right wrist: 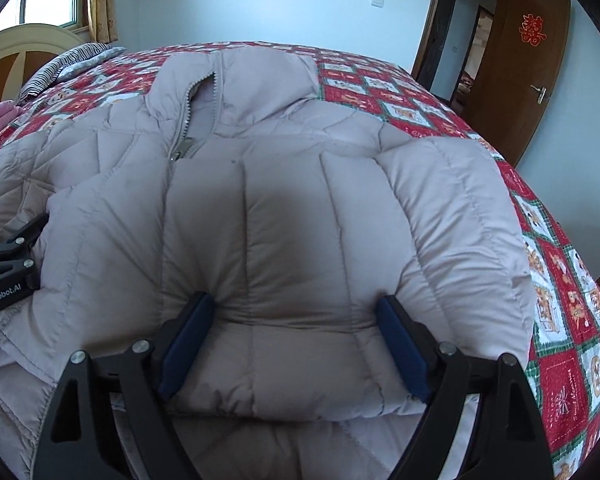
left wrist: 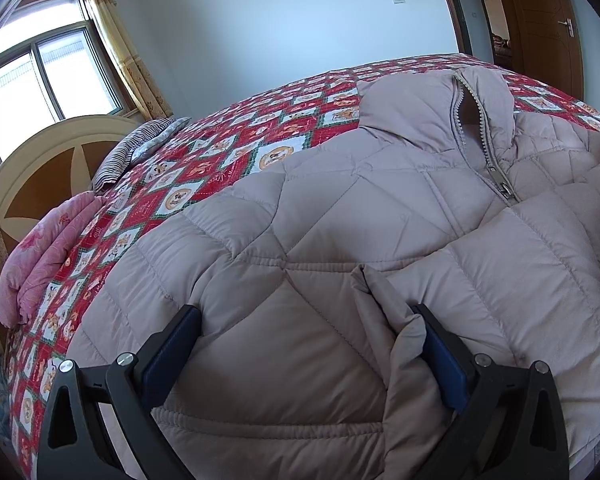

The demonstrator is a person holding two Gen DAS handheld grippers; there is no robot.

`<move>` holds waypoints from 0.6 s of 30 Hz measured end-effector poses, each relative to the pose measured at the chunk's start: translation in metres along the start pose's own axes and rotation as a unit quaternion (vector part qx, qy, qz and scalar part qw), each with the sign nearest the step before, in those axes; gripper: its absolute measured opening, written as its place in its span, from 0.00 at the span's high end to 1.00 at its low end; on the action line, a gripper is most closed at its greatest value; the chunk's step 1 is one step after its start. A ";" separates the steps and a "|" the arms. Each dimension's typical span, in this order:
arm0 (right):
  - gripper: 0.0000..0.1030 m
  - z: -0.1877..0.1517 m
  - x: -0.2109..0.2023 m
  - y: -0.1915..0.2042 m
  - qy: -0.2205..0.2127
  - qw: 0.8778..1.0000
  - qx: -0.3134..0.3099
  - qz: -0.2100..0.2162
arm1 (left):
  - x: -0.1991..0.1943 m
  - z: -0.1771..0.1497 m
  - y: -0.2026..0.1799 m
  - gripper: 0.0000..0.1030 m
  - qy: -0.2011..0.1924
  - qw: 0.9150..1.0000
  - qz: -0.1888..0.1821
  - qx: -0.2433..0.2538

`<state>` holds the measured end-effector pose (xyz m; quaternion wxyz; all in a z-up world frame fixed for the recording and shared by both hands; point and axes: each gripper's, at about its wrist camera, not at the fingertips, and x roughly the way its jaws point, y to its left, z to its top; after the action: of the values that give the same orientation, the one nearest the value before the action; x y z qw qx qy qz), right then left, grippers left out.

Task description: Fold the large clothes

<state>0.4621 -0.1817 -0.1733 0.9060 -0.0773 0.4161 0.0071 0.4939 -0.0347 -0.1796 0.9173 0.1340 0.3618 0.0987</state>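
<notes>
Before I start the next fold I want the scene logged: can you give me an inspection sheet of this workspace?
Surface: bed under a red patchwork quilt, mostly covered.
Job's things: quilted jacket spread front-up, zipper partly open at the collar, sleeves folded in over the chest.
Clutter: pink blanket and striped pillow by the headboard.
Grippers: left gripper open, a sleeve cuff between its fingers; right gripper open over the folded sleeve.
Cables: nothing seen.
Surroundings: window with curtain, open wooden door.

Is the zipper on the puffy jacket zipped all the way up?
No. The zipper stops below the collar, whose two sides gape apart, showing the jacket lining.
</notes>
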 end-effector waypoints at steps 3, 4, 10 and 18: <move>0.15 0.000 -0.001 0.000 -0.001 1.000 -0.001 -0.002 | 0.000 0.000 0.000 0.01 0.001 1.000 0.002 0.002; 0.15 -0.001 -0.001 0.000 -0.002 1.000 0.000 -0.002 | -0.001 0.001 0.000 0.01 0.002 1.000 0.002 0.002; 0.14 -0.003 -0.002 -0.001 -0.006 1.000 0.004 0.000 | -0.016 0.001 0.014 0.01 -0.002 1.000 -0.001 0.005; 0.14 -0.004 -0.004 -0.001 -0.009 1.000 0.006 0.000 | -0.074 -0.021 0.075 0.01 -0.062 0.995 0.065 0.042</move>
<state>0.4566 -0.1828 -0.1728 0.9103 -0.0722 0.4075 0.0055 0.4199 0.0191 -0.1239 0.9231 0.2018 0.2984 0.1347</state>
